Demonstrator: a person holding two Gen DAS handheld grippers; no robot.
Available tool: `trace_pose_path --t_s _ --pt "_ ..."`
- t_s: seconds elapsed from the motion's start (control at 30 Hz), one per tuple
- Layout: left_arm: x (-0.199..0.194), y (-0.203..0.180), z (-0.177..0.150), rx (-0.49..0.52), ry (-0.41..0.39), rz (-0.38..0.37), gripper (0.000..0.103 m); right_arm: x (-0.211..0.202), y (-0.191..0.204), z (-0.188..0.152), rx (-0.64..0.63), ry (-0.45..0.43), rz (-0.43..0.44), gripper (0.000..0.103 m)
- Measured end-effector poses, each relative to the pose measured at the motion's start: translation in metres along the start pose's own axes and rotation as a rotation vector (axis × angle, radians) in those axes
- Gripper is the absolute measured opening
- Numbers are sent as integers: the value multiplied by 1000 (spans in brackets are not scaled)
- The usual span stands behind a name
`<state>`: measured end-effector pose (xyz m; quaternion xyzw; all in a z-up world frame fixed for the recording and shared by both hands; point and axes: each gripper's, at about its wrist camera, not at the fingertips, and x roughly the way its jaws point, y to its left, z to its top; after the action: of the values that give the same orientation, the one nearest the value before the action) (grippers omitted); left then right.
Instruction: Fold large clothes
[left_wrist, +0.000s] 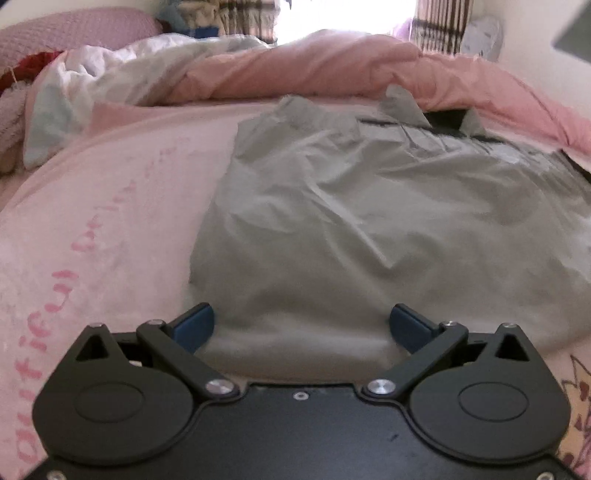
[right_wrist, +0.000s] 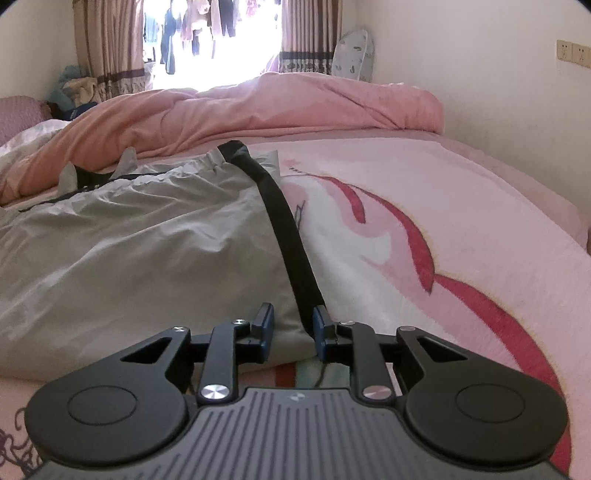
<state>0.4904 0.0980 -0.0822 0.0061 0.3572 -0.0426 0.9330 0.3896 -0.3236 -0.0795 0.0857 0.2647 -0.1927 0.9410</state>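
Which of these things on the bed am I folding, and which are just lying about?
Job:
grey garment with its black strip
left gripper, open
right gripper, open

Lying about:
pink duvet
printed pink blanket
white bedding

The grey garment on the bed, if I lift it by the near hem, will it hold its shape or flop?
The grey garment will probably flop: it lies creased and slack on the pink bedspread. Its thin cloth looks light. The black stripe would likely dangle along.
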Motion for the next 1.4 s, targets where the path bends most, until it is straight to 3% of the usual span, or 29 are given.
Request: trace_pose_path --t_s 0.13,0.27,0.43,0.53,0.6,0.73,0.97,1.27,1.4 --pt "-6 2 1 -22 13 12 102 -18 12 10 32 -15 0 31" --pt "-29 4 1 -52 -4 12 101 -48 57 18 -8 -86 132 31" --pt "-62 17 -9 -127 -28 -8 101 -59 131 14 -90 -87 286 31" --pt "-68 27 -22 -217 -11 -57 101 -52 163 7 -115 -73 303 31" --pt "-70 33 -29 -287 2 -97 101 -43 180 -1 -141 -70 266 31" --pt "-63 39 -37 -411 21 -155 101 -27 189 -14 -133 -27 233 31" --pt "-53 39 -33 -494 -66 -155 103 -27 185 -23 -150 -26 234 31" --pt "-35 58 -31 -702 -182 -244 103 -26 182 -25 -136 -36 250 32" --pt "-22 68 -19 -756 -188 -279 103 -26 180 -26 -133 -39 258 32"
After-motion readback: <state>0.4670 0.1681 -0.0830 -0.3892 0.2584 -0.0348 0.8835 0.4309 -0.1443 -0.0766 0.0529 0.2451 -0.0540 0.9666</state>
